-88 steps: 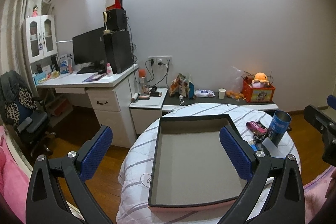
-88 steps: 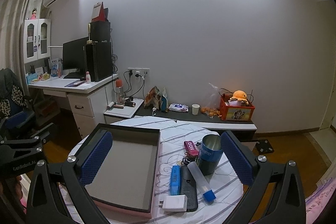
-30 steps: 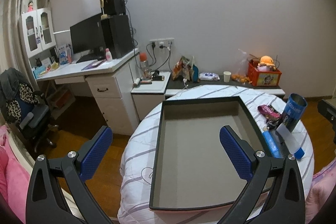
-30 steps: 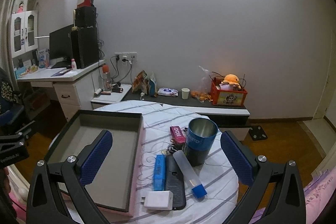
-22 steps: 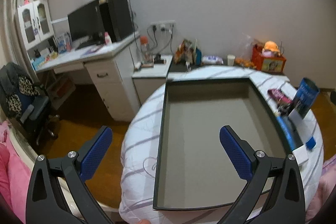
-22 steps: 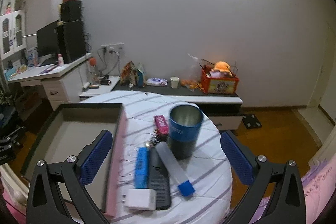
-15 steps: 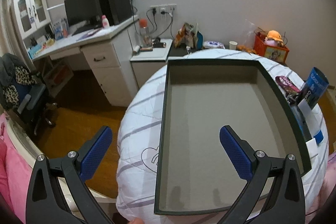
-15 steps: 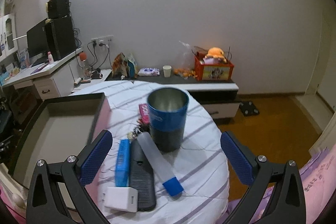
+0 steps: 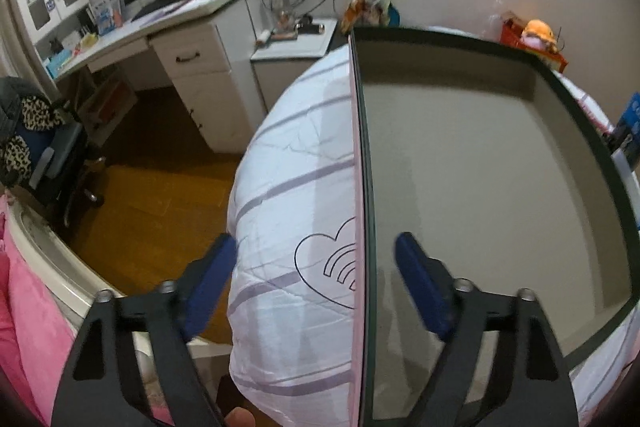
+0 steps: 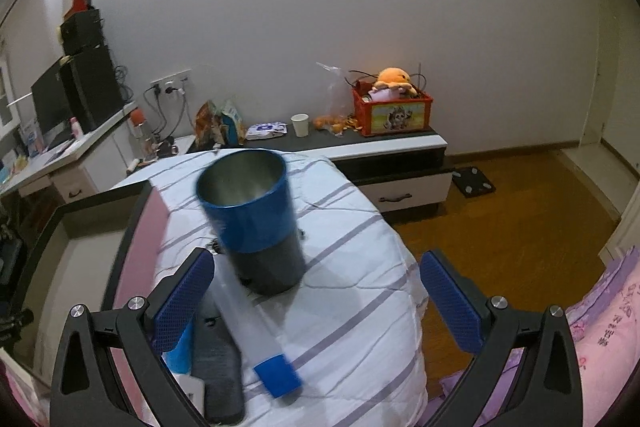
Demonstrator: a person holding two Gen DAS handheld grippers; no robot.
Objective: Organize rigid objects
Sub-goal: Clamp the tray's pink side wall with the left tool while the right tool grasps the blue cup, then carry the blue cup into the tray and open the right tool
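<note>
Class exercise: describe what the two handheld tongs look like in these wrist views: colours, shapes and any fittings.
Both the left tongs and the right tongs have black, angular, plastic-looking arms with triangular cut-outs and round silver screw heads. Each finger ends in a long blue pad; the right pads show a fine grid texture. No cables or sleeves are visible.

Left gripper (image 9: 316, 269): black angular frame, blue ribbed pads at the fingertips, silver screws behind the pads.
Right gripper (image 10: 316, 289): same build; blue mesh-textured pads, silver screws behind.
</note>
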